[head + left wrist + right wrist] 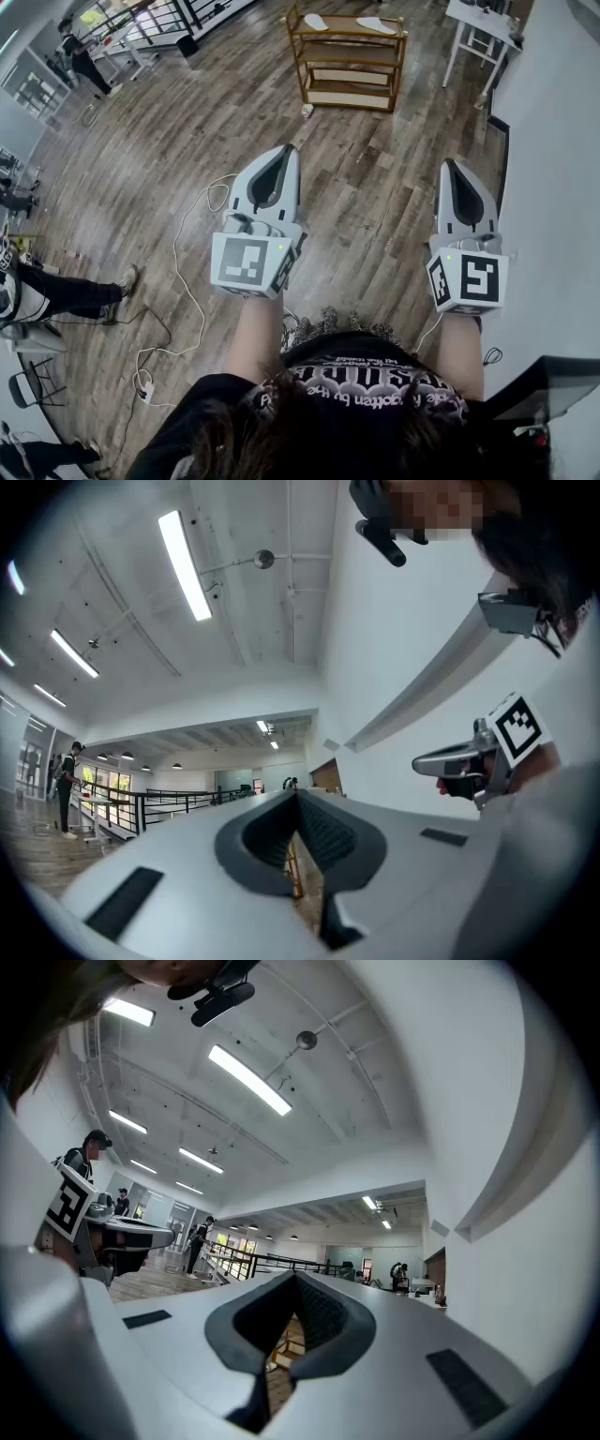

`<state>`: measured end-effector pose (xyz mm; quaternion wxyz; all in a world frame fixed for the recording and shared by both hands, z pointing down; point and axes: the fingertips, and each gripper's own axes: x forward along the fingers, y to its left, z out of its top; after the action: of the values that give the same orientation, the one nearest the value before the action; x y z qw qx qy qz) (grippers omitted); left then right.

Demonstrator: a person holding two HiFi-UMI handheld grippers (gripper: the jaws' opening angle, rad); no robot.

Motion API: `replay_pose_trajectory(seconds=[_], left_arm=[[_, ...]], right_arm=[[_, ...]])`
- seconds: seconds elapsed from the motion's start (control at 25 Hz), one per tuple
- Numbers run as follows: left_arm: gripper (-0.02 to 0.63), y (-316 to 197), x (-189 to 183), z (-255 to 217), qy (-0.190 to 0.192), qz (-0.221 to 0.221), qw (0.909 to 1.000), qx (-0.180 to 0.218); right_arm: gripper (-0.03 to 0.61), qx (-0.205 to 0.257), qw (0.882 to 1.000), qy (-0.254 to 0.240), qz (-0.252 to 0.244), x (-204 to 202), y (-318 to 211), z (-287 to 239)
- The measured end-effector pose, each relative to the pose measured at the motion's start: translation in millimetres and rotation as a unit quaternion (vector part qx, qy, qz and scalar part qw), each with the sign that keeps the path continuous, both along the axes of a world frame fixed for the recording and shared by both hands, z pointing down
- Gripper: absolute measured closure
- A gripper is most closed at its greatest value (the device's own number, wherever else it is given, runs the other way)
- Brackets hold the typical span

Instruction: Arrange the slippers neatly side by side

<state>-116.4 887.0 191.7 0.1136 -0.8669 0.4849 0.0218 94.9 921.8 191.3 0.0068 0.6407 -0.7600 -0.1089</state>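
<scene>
Slippers [316, 21] are what I'm after, and they lie at the upper middle of the head view, on the top board of the wooden shelf [349, 66] – a pale pair, the second slipper [376, 25] a little to the right of the first, with a gap of bare board between them. From here they are small, so I cannot be sure how their toes point, though they seem to lie at slightly different angles.

My left claw [284, 150] and my right claw [450, 164] are both pressed together with nothing between the jaws; each gripper view shows only a slit of shelf and floor past the closed pads. I carry them near level, at the middle of the frame, well short of the shelf, over the plank floor [187, 122]. I judge that fits a walk-up: shut jaws snag on nothing, and the work itself has not started. Next I'd need to close in on the shelf and spread the jaws before touching either slipper. A white cable [185, 281] trails at lower left, clear of my path.
</scene>
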Motion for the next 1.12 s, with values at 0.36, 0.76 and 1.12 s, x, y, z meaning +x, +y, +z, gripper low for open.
replay_pose_trajectory(seconds=[0.36, 0.76, 1.12], left_arm=[[0.622, -3.3, 7.8, 6.7, 0.0, 0.002, 1.0, -0.007], [0.621, 4.2, 22.3, 8.8, 0.06, 0.06, 0.9964, -0.007], [0.621, 16.3, 34.3, 19.7, 0.076, 0.092, 0.9926, -0.023]], right_arm=[[0.58, -0.004, 1.0, -0.001, -0.004, 6.0, -4.9, 5.9], [0.58, -0.019, 0.999, -0.025, -0.037, 17.5, -6.3, 17.9], [0.58, -0.018, 0.998, -0.025, -0.063, 33.4, -8.5, 28.5]])
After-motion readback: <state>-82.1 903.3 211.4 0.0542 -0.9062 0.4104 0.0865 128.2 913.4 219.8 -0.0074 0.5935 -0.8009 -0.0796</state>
